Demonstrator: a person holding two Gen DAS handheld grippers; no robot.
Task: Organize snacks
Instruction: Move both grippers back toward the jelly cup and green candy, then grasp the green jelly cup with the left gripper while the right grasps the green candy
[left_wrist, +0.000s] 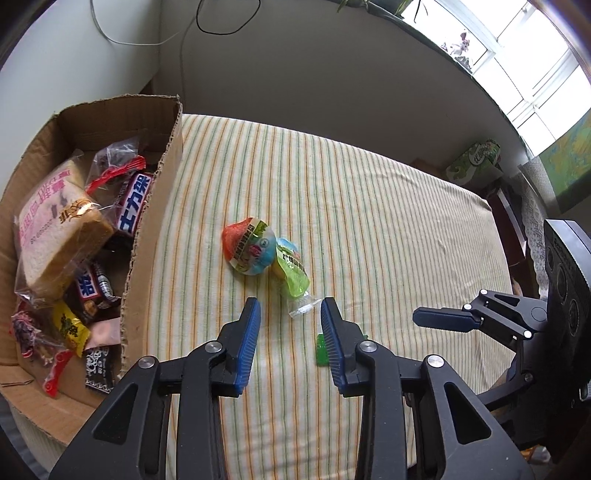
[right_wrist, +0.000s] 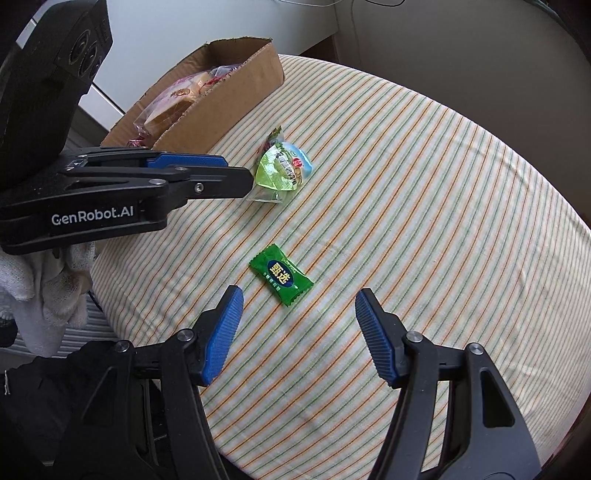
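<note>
- My left gripper (left_wrist: 290, 308) sits low in the left wrist frame, its ribbed blue pads (left_wrist: 248, 343) parted and holding nothing; the clear crimped tail of a wrapper lies just past the tips.
- My right gripper (right_wrist: 298, 301) has its jaws spread wide and empty, with the small green foil candy packet (right_wrist: 281, 275) lying flat on the cloth just ahead, between the tips and touching neither.
- In the right wrist view the left gripper reaches in from the left edge, level with the cloth, its tip next to the translucent green jelly cup in clear plastic wrap (right_wrist: 279, 171); I cannot tell whether they touch.
- A white knit-gloved hand (right_wrist: 44, 291) shows at lower left of that frame, under the left tool.
- In the left wrist view, frame centre, a round jelly cup with a red base and printed foil lid (left_wrist: 249, 249) lies touching the green one (left_wrist: 293, 275).
- Everything rests on a soft cloth with thin orange and green stripes (left_wrist: 369, 221), slightly rumpled.
- At the left edge stands an open brown corrugated cardboard box (left_wrist: 155, 206) with a torn rim, packed with wrapped bread (left_wrist: 59, 225), chocolate bars and small sachets.
- Beyond are a plain pale wall (left_wrist: 314, 62) and a bright window (left_wrist: 517, 55) at upper right.
</note>
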